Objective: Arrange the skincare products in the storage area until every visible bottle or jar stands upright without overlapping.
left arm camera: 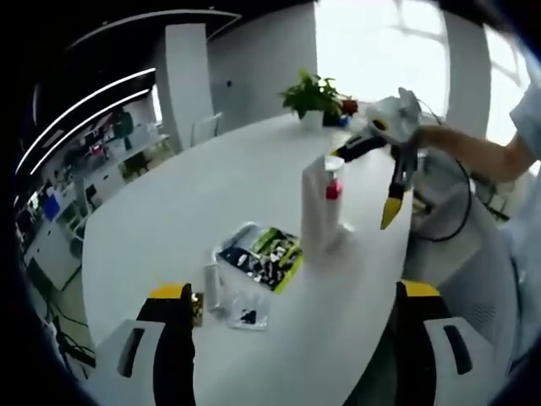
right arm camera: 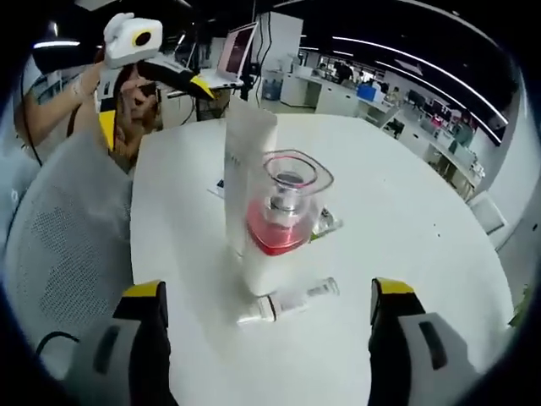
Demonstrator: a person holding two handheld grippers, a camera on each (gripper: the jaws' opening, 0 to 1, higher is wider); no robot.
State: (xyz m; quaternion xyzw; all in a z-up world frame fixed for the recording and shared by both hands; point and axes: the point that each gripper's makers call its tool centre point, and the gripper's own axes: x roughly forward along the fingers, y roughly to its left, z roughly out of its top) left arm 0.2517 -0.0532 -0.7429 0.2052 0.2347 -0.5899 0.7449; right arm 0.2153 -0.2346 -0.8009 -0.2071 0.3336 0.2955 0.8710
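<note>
Right gripper view: right tongs spread apart, empty, straddling a small clear tube lying flat on the white round counter, long axis crosswise between the jaws. Just beyond, upright: clear red-liquid bottle, tall white box. Left gripper view: left tongs parted, empty, farther off; adds a green-black sachet lying flat.

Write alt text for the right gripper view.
A clear bottle of red liquid stands upright on a white round table beside a tall white box, with a small tube lying flat in front. The right gripper is open below; the left gripper is at upper left.
</note>
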